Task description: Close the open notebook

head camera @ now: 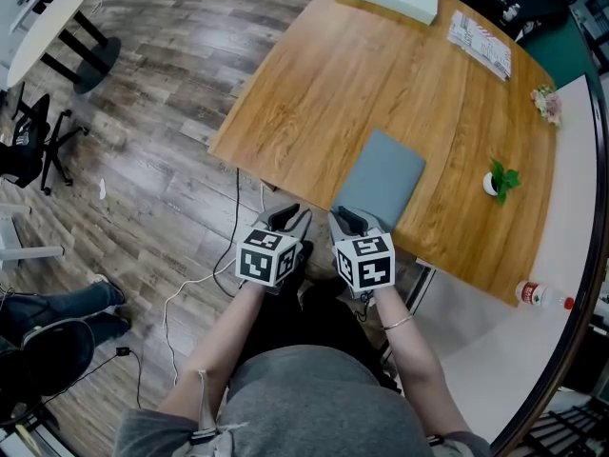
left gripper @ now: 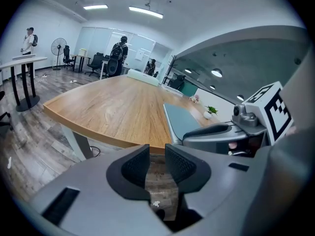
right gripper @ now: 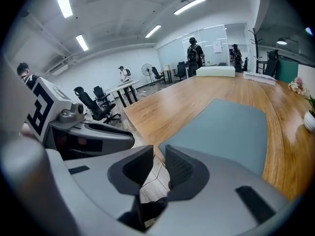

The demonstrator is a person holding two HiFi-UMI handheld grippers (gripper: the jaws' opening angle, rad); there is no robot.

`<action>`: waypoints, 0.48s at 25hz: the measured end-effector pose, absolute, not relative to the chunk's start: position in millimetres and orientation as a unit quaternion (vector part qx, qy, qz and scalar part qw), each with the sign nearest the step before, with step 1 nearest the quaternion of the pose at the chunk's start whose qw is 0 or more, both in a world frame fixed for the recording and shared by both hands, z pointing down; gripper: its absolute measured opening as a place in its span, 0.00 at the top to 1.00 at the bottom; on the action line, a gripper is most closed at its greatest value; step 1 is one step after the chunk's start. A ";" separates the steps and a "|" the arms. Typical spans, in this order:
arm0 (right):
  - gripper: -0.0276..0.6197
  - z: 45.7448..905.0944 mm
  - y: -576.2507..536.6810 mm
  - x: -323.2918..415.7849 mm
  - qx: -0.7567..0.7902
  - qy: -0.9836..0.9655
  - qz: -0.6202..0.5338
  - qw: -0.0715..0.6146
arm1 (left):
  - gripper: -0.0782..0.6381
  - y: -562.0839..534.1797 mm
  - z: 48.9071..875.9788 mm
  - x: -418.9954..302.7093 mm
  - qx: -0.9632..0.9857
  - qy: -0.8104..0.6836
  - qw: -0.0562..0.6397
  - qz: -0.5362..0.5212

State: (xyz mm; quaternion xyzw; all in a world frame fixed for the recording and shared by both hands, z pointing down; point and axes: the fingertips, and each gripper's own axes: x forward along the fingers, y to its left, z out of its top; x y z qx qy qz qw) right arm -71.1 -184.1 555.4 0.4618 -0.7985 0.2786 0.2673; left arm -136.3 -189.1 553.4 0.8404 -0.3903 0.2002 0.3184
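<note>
The grey notebook (head camera: 381,179) is seen shut at the near edge of the wooden table (head camera: 314,93), and the left gripper (left gripper: 156,157) and right gripper (right gripper: 159,162) are held just off that edge, jaws apart and empty, so the notebook could be pushed askew if the right one is carried forward carelessly.

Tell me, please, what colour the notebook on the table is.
Plain grey-blue; the notebook shows best in the head view.

bright ceiling strips, fisheye-warped edges
</note>
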 end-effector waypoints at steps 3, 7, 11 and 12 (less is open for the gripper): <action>0.80 553.9 -181.6 -74.1 0.456 -0.802 0.284 0.261 | 0.74 -190.3 552.4 -139.6 0.840 -0.393 0.317 0.200; 0.76 548.7 -174.2 -79.5 0.437 -0.814 0.288 0.252 | 0.74 -192.7 550.3 -139.5 0.841 -0.393 0.313 0.199; 0.78 527.8 -167.9 -78.8 0.447 -0.819 0.293 0.209 | 0.74 -195.7 543.8 -138.0 0.846 -0.392 0.304 0.196; 0.80 521.8 -167.3 -75.9 0.455 -0.817 0.297 0.194 | 0.74 -196.9 541.6 -137.6 0.847 -0.392 0.301 0.195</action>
